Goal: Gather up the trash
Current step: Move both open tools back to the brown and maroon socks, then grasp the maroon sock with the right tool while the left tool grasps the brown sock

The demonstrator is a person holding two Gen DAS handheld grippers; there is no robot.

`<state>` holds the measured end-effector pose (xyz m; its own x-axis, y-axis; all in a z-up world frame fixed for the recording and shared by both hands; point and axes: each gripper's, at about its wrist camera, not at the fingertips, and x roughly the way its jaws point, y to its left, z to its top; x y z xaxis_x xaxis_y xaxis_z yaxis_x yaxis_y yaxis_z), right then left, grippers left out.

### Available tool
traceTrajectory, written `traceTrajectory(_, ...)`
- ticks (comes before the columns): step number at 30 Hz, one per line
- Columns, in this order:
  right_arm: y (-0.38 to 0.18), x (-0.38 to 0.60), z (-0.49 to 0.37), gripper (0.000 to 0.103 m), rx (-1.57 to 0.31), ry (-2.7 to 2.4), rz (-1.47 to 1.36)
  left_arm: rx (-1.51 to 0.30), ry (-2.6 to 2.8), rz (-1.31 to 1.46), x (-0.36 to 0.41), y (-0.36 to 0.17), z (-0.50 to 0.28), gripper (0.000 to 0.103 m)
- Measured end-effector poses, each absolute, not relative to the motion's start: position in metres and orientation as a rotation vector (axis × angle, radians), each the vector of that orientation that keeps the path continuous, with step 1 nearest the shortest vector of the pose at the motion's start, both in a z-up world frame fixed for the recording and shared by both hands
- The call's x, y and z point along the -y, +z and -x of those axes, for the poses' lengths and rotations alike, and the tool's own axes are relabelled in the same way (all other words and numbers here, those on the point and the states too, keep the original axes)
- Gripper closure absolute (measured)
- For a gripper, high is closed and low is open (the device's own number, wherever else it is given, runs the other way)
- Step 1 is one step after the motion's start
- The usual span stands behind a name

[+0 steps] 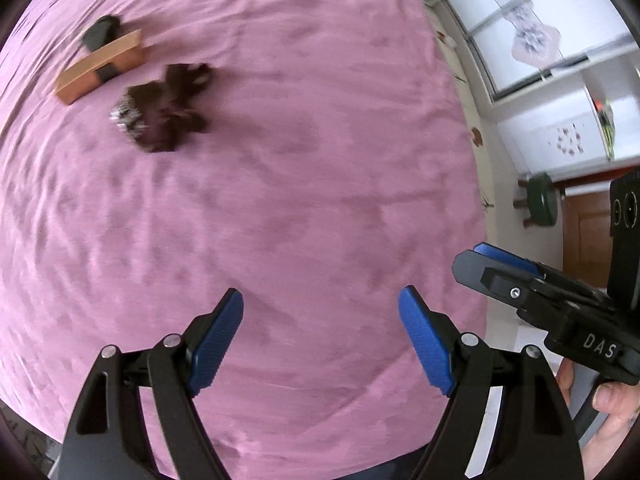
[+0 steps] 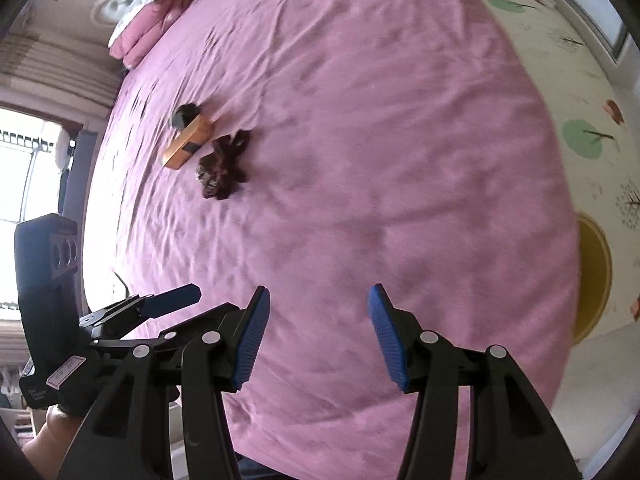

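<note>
A dark crumpled wrapper (image 1: pixel 166 106) lies on the pink bedspread (image 1: pixel 280 200), far ahead and left of my left gripper (image 1: pixel 320 320), which is open and empty. Beside the wrapper sits an orange cardboard box (image 1: pixel 100 66) with a black object (image 1: pixel 100 32) behind it. In the right wrist view the wrapper (image 2: pixel 224 168), the box (image 2: pixel 188 142) and the black object (image 2: pixel 184 115) lie far ahead to the left of my right gripper (image 2: pixel 316 320), also open and empty. The right gripper also shows in the left wrist view (image 1: pixel 496 256), at the bed's right edge.
Pink pillows (image 2: pixel 152 20) lie at the bed's head. A patterned floor mat (image 2: pixel 580 120) runs along the bed's right side. A window (image 1: pixel 532 20) and a green stool (image 1: pixel 540 204) stand beyond the bed. The left gripper (image 2: pixel 176 300) shows at the left.
</note>
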<state>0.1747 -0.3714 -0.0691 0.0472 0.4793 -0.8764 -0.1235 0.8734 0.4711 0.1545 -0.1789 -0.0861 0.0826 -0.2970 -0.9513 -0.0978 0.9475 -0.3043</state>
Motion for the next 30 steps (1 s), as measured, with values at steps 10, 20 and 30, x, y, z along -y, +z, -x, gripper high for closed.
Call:
traceTrajectory(10,-0.086,0.277,-0.221,0.052,-1.502,0.543,-0.238,-1.485,-0.047,0.443,0.079,-0.111,-0.187,0.023)
traceTrajectory(20,-0.120,0.214,-0.276,0.052,-1.539,0.579,-0.205,-1.469,0.060,0.546,0.005,-0.144,-0.226,0.023)
traceTrajectory(30,-0.158,0.163,-0.304,0.052,-1.590,0.608,-0.172,-1.423,0.088,0.712,-0.041,-0.170,-0.249,0.023)
